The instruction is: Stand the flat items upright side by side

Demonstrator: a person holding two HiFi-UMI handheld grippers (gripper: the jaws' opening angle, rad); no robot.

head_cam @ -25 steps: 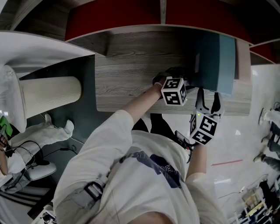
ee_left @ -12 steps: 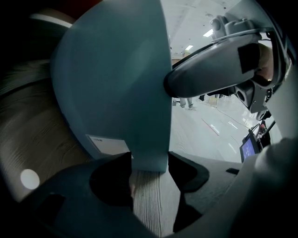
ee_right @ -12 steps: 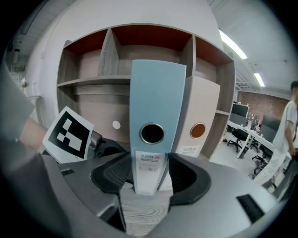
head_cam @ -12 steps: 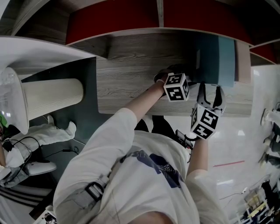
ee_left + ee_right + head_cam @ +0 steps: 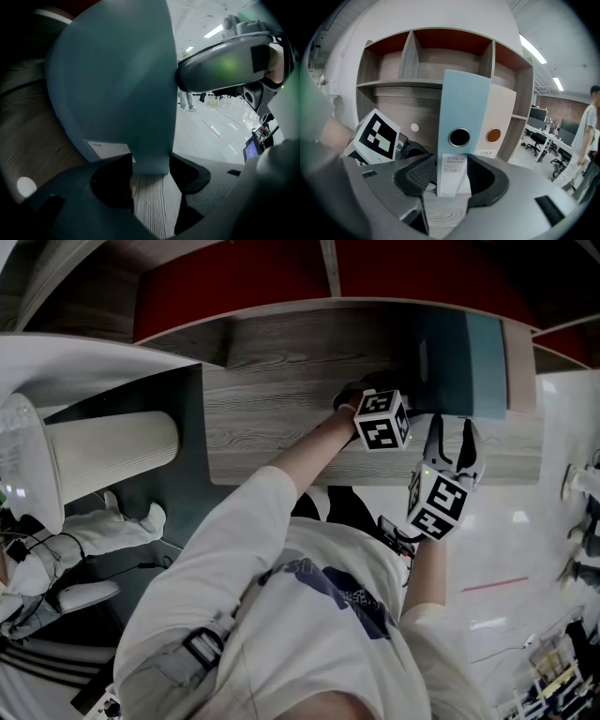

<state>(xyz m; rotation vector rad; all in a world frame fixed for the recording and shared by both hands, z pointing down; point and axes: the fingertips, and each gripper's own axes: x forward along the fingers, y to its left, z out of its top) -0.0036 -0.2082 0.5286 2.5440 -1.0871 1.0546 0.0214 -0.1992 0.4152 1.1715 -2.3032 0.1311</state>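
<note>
A blue binder [image 5: 455, 357] stands upright on the wooden shelf board [image 5: 281, 399], with a beige binder [image 5: 518, 367] close on its right. In the head view my left gripper [image 5: 412, 397] is at the blue binder's left side. In the left gripper view the blue binder's [image 5: 117, 84] lower edge fills the gap of my left gripper [image 5: 150, 164], which is shut on it. My right gripper [image 5: 451, 176] faces the blue spine [image 5: 464, 108] with its round hole and label. Its jaws are closing, and the pads touch both edges of the spine.
Red-backed shelf compartments [image 5: 440, 44] rise above the board. The beige binder [image 5: 499, 117] stands against the right upright. The left gripper's marker cube [image 5: 377, 136] is left of the spine. A person [image 5: 581, 140] and office chairs are far right. A white round column [image 5: 103, 442] is at the left.
The blue binder shows narrower from above and stands straighter against the beige one. Both grippers have shifted slightly toward the shelf's back.
</note>
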